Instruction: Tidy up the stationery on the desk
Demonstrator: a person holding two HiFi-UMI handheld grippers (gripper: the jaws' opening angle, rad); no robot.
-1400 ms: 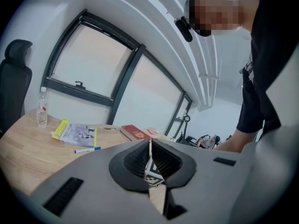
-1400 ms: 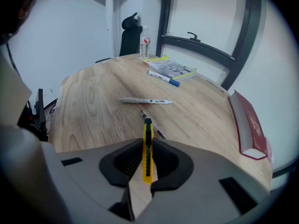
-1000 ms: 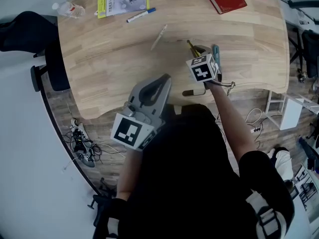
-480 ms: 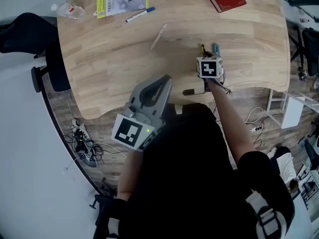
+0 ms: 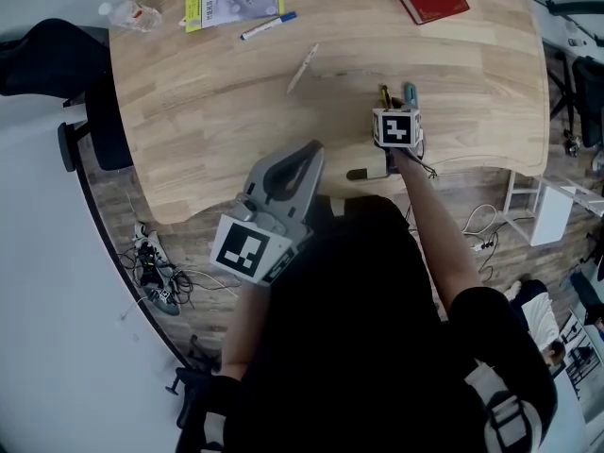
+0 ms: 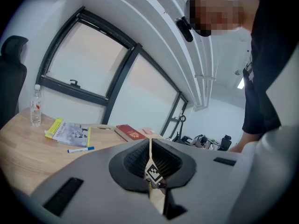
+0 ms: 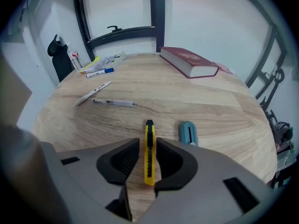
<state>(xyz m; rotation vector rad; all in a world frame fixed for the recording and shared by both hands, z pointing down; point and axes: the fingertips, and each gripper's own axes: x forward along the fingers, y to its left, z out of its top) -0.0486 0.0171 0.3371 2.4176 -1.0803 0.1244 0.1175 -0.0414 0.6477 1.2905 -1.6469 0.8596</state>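
My right claw (image 7: 148,143) has just been easing open. It now stands half wide, straddling the yellow utility knife (image 7: 149,154), which lies flat on the tabletop (image 7: 210,101) just beside the blue cutter (image 7: 188,133); the pads look clear of it. My left claw (image 6: 150,146) is closed tight on nothing, hovering off the near edge. I judge this to be the release step of grouping the cutters. Next I should lift straight up without nudging the knife, then reach for the clear pen (image 7: 114,102) and white pen (image 7: 92,93) farther out.
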